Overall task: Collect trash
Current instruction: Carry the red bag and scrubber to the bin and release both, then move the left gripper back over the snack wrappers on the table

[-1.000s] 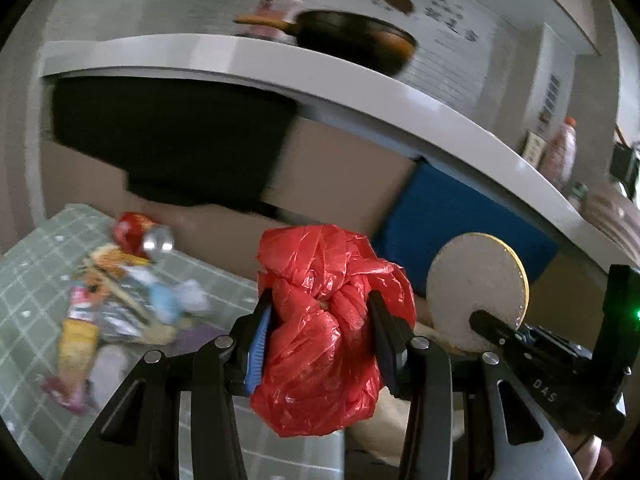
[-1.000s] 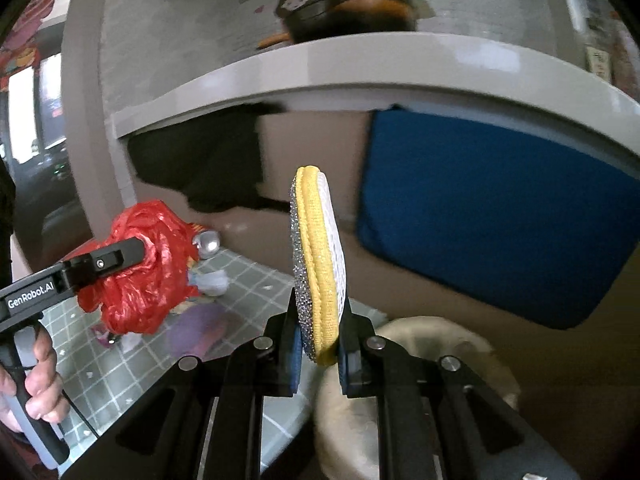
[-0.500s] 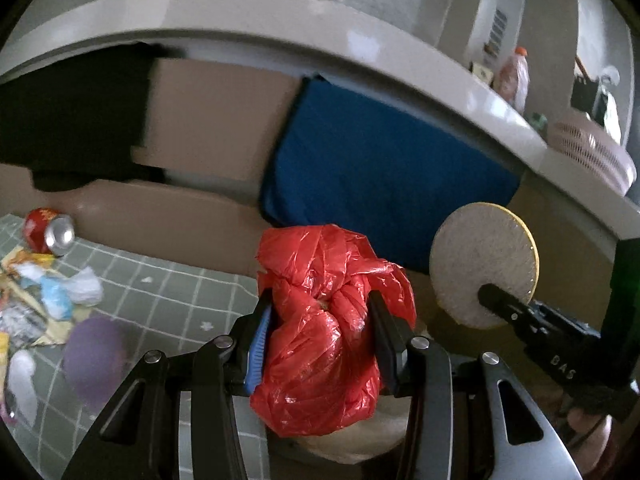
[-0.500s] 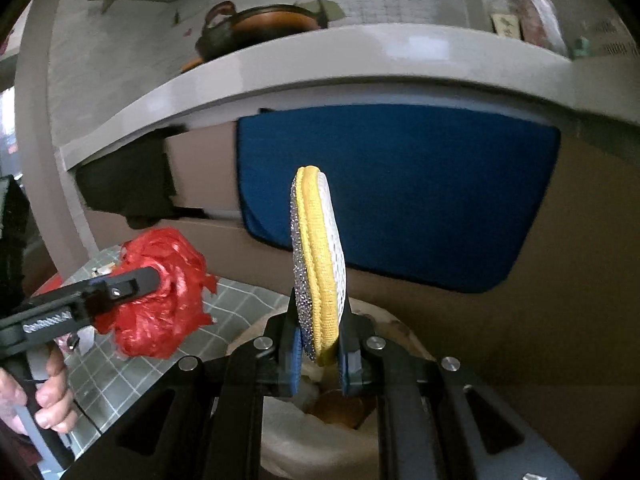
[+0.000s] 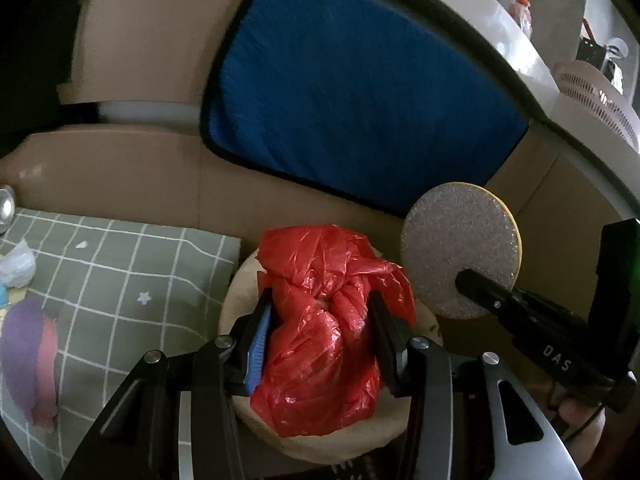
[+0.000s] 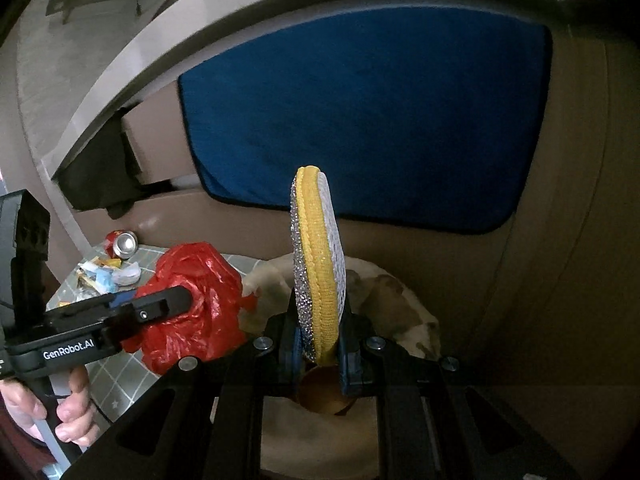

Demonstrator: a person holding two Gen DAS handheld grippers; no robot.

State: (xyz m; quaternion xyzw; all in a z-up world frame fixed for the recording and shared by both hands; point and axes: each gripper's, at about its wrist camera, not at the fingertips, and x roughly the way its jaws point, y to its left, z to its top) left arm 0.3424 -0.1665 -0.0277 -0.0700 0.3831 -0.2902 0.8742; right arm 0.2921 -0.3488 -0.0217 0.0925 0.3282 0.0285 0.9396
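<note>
A green checked cloth-covered surface [image 5: 120,280] carries a red drink can [image 6: 122,243] lying beside crumpled wrappers [image 6: 106,274] and a blurred purple object [image 5: 28,364].

bin mouth [image 5: 240,300] open below, blue cloth [image 5: 352,96] behind

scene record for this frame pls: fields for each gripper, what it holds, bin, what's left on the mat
left gripper: shut on red plastic bag, held over the bin
right gripper: shut on round scrub pad, pad upright, edge-on to its camera
bin: beige bag-lined opening, below both grippers, beside the mat's edge
checked mat: green with white grid
left on mat: red can, wrapper pile, purple object (blurred, identity unclear)
background: blue cloth hanging on the brown panel
</note>
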